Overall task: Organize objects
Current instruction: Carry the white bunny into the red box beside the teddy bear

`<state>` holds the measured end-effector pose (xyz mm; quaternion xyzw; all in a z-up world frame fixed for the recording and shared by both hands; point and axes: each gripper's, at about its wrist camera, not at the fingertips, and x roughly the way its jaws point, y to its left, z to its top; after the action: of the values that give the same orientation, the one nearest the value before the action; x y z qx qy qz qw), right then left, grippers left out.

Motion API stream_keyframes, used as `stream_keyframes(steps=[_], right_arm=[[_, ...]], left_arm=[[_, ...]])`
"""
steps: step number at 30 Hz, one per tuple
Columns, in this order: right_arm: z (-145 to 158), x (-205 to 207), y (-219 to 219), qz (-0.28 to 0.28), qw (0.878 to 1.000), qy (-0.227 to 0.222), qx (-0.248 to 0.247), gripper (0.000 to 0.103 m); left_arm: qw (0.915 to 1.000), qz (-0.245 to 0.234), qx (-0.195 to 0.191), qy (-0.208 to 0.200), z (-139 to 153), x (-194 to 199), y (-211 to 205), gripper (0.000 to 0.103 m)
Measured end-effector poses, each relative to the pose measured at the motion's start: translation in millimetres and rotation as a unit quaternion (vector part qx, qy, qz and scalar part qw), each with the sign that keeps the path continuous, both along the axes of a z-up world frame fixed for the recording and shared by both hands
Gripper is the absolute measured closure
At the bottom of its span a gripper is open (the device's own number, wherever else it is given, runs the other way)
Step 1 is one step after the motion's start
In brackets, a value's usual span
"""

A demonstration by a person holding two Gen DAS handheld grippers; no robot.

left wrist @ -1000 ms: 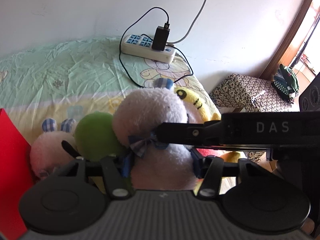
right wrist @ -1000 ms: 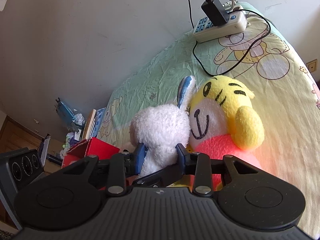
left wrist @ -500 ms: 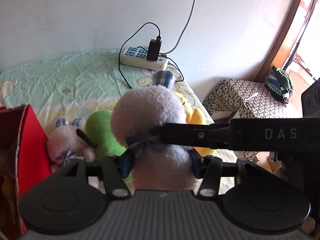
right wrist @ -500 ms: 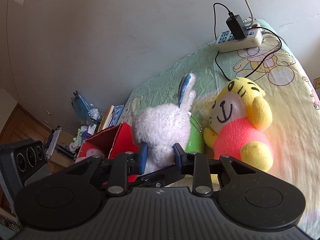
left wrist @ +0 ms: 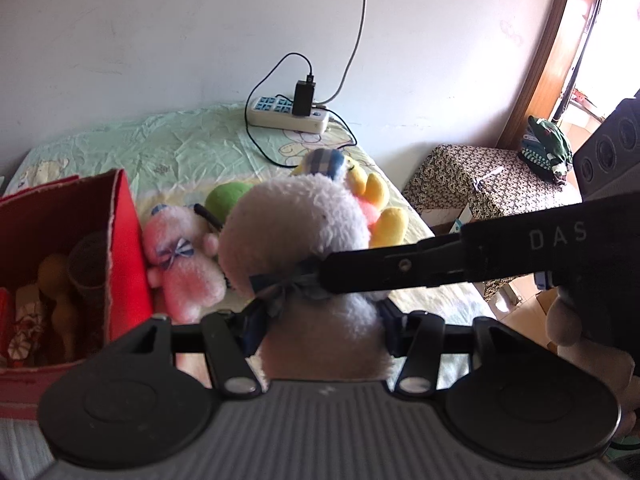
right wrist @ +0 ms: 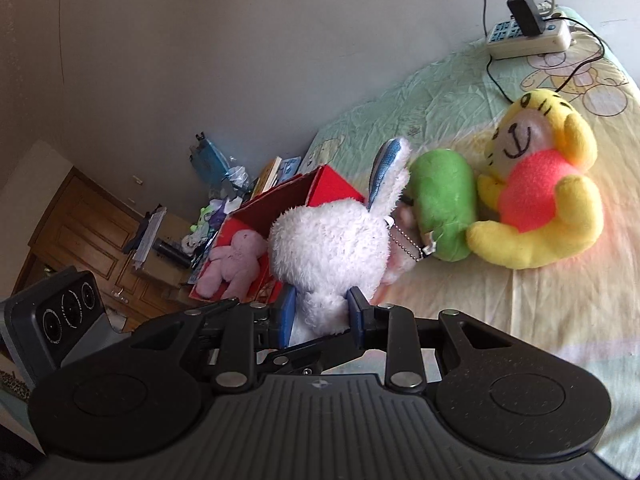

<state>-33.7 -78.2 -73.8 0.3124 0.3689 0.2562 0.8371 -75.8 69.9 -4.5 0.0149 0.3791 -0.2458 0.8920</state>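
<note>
A fluffy white plush rabbit (right wrist: 332, 240) with a blue checked ear and a blue bow at its neck is sitting at the centre of both frames, head up, its lower body hidden. A red cardboard box (left wrist: 120, 240) is standing open at the left of the left wrist view, already holding small toys, among them a pale pink plush figure (right wrist: 234, 264). Beside the box, a pink bear (left wrist: 180, 256) with a striped bow is lying against its wall. A green plush (right wrist: 442, 204) and a yellow plush in a coral shirt (right wrist: 536, 196) are lying side by side at the right of the right wrist view.
</note>
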Motion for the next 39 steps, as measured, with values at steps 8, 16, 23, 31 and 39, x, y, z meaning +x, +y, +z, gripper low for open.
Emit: stream_keyframes(steps=[8, 16, 23, 31, 39], right_arm=[[20, 5, 54, 0.052, 0.998, -0.027, 0.009, 0.073], [29, 27, 117, 0.06, 0.997, -0.049, 0.011, 0.073], [26, 54, 173, 0.053, 0.997, -0.058, 0.005, 0.073], [0, 91, 217, 0.022, 0.999, -0.028, -0.008, 0.073], [-19, 114, 245, 0.002, 1.0, 0.011, -0.025, 0.073]], left_arm=[[0.9986, 0.04, -0.004, -0.033, 23, -27, 51, 0.049], [0.9969, 0.055, -0.009, -0.057, 40, -21, 122, 0.049], [0.996, 0.06, -0.007, -0.065, 40, -1, 192, 0.049], [0.9977, 0.055, 0.004, -0.04, 13, 44, 246, 0.049], [0.9989, 0.045, 0.008, -0.006, -18, 75, 269, 0.049]])
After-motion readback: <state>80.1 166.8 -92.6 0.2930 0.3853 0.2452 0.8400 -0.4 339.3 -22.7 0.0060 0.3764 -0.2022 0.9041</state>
